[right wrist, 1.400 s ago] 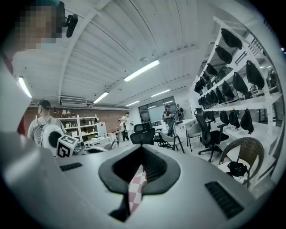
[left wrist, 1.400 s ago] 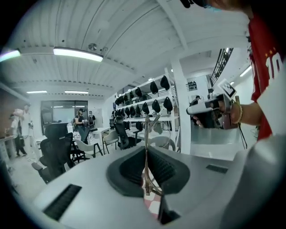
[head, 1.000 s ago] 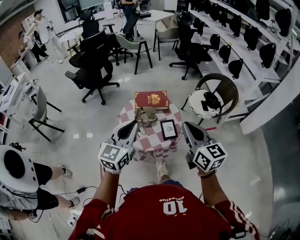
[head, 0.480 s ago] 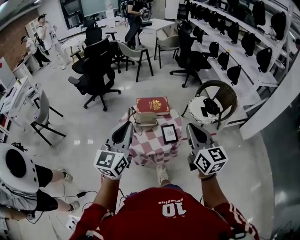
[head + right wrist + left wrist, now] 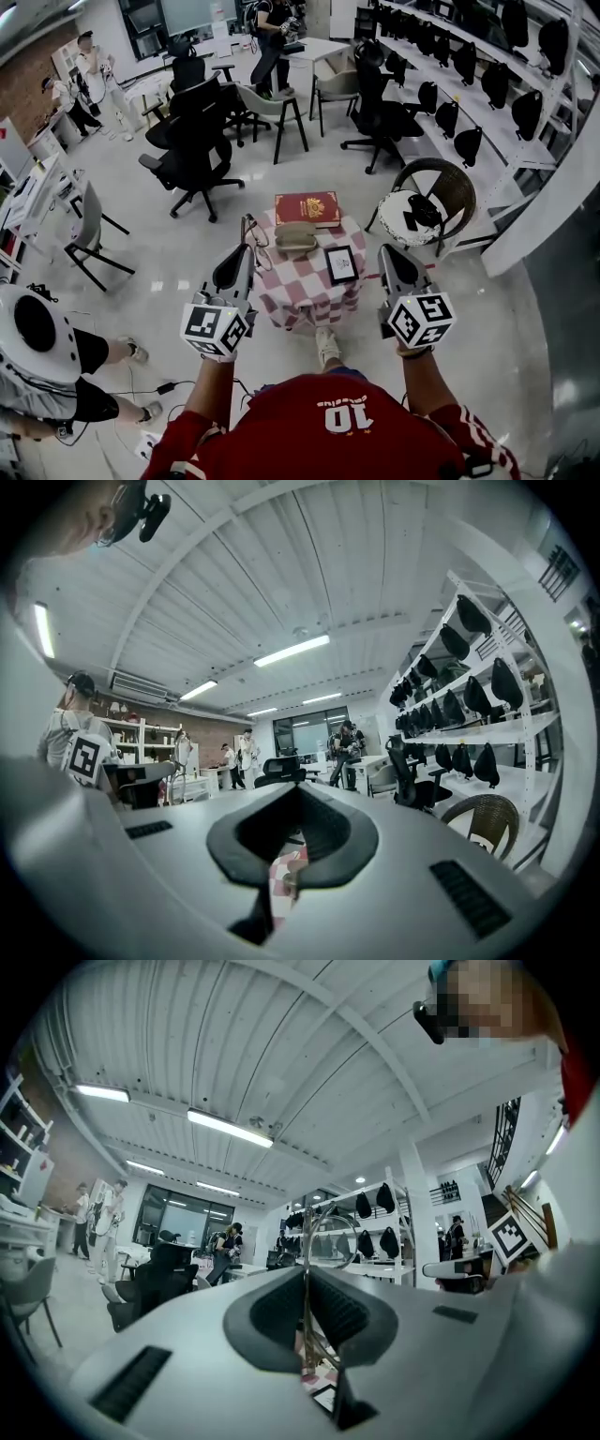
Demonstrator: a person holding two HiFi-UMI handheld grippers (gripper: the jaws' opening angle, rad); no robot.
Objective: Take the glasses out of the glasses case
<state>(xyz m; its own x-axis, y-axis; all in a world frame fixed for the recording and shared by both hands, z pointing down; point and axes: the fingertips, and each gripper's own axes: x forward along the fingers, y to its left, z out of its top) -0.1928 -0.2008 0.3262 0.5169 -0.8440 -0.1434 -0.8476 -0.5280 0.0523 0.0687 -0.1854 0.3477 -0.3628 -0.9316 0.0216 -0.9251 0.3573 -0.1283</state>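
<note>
Glasses (image 5: 249, 226) lifted higher, off case (image 5: 296, 241) — left gripper (image 5: 247, 249) clamped

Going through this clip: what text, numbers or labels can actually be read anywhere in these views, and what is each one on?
"10": large white number on the person's red shirt, seen upside down in the head view.
Small white lettering next to that number: too blurred to read.
Red book: gold emblem on the cover, any lettering too small to read.
Framed picture: too small to read.
Nothing readable in either gripper view.
</note>
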